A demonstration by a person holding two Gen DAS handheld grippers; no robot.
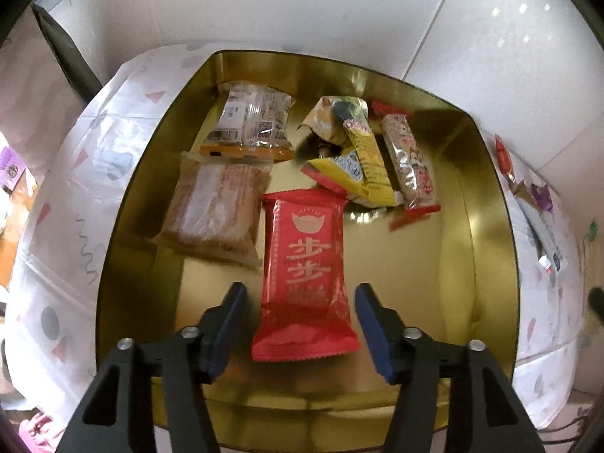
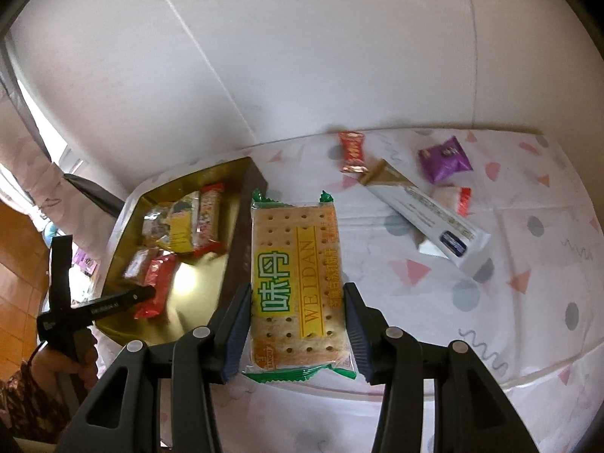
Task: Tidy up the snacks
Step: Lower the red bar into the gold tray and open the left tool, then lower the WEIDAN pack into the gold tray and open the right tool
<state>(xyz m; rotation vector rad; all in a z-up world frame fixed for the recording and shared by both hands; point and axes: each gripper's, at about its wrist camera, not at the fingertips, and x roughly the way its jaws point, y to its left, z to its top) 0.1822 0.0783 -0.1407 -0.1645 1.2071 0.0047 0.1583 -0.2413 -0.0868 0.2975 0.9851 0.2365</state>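
Note:
A gold tin (image 1: 487,204) holds several snack packets. My left gripper (image 1: 300,294) is open above the tin, its fingers on either side of a red packet (image 1: 304,271) that lies on the tin floor, not touching it. In the right wrist view my right gripper (image 2: 298,298) is shut on a green-edged cracker packet (image 2: 296,283) and holds it just right of the tin (image 2: 241,226). The left gripper (image 2: 109,305) and the red packet (image 2: 158,283) also show there.
In the tin lie a brown cracker pack (image 1: 217,211), a clear wafer pack (image 1: 253,120), a yellow pack (image 1: 351,151) and a red-ended bar (image 1: 409,162). On the patterned cloth (image 2: 509,271) lie a red candy (image 2: 353,151), a purple packet (image 2: 445,158) and a white tube (image 2: 434,219).

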